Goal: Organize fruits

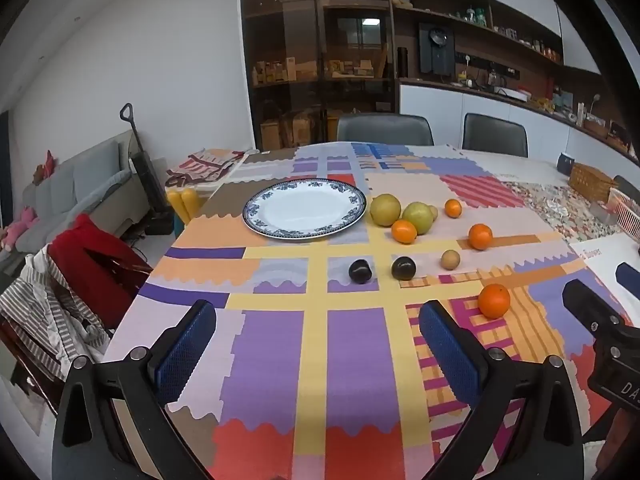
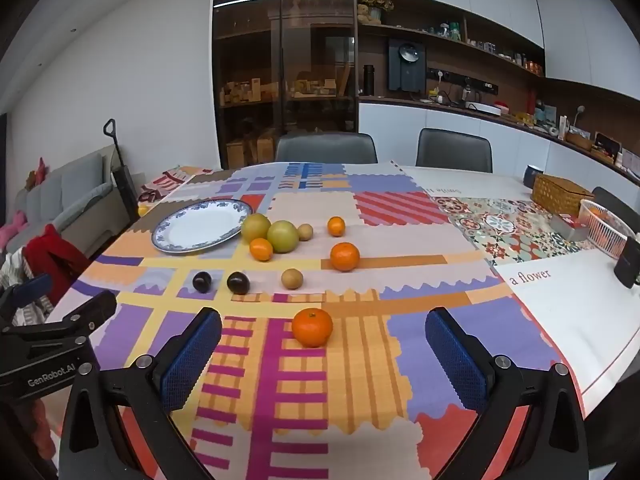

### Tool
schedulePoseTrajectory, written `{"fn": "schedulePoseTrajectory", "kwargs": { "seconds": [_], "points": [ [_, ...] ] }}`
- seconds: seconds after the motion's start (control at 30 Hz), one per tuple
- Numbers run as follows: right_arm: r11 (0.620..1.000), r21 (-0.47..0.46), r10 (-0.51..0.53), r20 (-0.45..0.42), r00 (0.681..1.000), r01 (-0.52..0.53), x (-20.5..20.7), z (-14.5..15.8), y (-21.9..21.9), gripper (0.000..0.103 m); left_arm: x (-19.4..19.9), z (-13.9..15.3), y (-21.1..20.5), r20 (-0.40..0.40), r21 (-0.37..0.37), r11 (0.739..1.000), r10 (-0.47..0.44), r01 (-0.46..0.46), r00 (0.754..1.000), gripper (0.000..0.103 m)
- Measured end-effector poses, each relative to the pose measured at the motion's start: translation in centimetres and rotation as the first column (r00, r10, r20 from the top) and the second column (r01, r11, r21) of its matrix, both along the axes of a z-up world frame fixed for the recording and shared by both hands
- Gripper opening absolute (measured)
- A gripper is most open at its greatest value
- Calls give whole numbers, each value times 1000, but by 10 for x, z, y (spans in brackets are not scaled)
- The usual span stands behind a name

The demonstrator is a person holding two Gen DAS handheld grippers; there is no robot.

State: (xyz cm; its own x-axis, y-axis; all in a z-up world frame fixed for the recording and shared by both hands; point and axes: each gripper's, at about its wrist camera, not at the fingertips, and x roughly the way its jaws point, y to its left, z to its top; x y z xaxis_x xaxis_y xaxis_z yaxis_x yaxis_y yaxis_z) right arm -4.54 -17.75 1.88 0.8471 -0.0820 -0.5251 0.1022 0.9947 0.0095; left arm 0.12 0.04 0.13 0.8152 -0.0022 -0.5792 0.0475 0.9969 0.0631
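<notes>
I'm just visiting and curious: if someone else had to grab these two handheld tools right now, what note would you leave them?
Left tool: open, holding nothing, above the near part of the table.
Right tool: open, holding nothing, with the nearest orange on the cloth just ahead of its fingers.
Plate: at the far left of the patchwork cloth, nothing on it.
Fruit, all loose on the cloth: two yellow-green fruits beside the plate, three more oranges, two dark plums, two small tan fruits.
Done: nothing gathered.
Left: all the fruit, probably onto the plate; the nearest orange looks like the easy start.
</notes>
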Motion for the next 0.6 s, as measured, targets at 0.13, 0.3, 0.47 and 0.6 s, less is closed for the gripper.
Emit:
{"fn": "schedulePoseTrajectory", "kwargs": {
  "seconds": [0.13,0.3,0.47,0.6],
  "points": [
    [1000,3,-2,3,1000,2,0,-2,-3,103,-2,1,-2,27,5,1000,18,-18,999,103],
    [1000,4,1,6,1000,-1,-1,1,1,103,-9,3,-3,55,-13,1000,4,-3,998,103],
    [1000,2,2,8,1000,-2,0,3,4,103,-13,7,0,73,-16,1000,8,-6,997,103],
    [1000,4,3,11,1000,-3,0,4,5,103,-15,8,2,83,-9,1000,6,-6,997,103]
  ]
}}
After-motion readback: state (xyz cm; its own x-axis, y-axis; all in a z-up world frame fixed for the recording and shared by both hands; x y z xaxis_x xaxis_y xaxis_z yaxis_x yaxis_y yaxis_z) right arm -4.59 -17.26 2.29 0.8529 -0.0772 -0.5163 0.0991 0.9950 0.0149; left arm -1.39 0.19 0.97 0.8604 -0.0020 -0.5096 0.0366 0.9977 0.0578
